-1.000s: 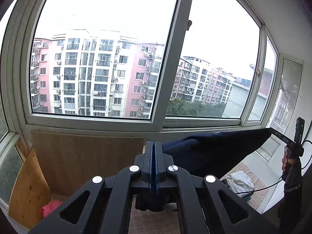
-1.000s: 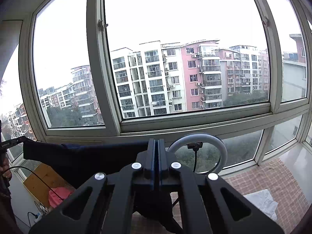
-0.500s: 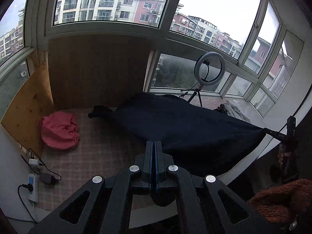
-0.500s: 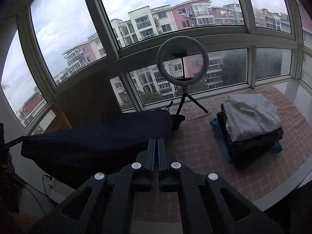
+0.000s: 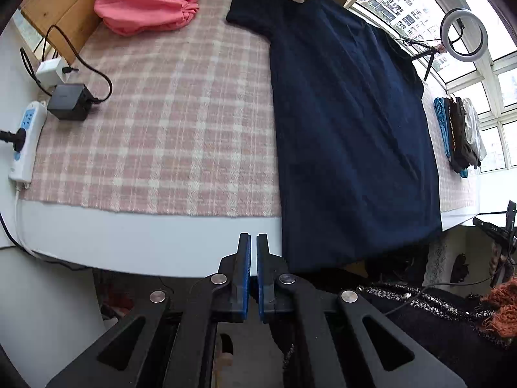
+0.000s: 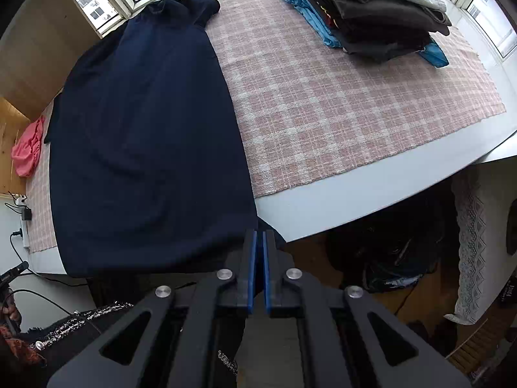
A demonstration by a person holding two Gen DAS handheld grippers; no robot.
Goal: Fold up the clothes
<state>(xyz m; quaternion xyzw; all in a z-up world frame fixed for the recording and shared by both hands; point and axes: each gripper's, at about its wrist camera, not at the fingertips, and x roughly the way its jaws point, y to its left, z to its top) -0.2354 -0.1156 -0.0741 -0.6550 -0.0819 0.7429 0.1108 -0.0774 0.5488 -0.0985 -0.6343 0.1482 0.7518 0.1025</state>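
Both grippers, left [image 5: 253, 242] and right [image 6: 259, 239], hang nearly closed and empty off the table edge; the dark navy garment [image 5: 349, 123] lies flat on the pink checked cloth [image 5: 168, 123], its hem overhanging, likely to slide.

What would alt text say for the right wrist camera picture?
A navy garment lies spread flat on a pink checked cloth covering a table, its hem hanging over the near edge. A stack of folded clothes sits at the far right, and the right gripper hangs empty in front.
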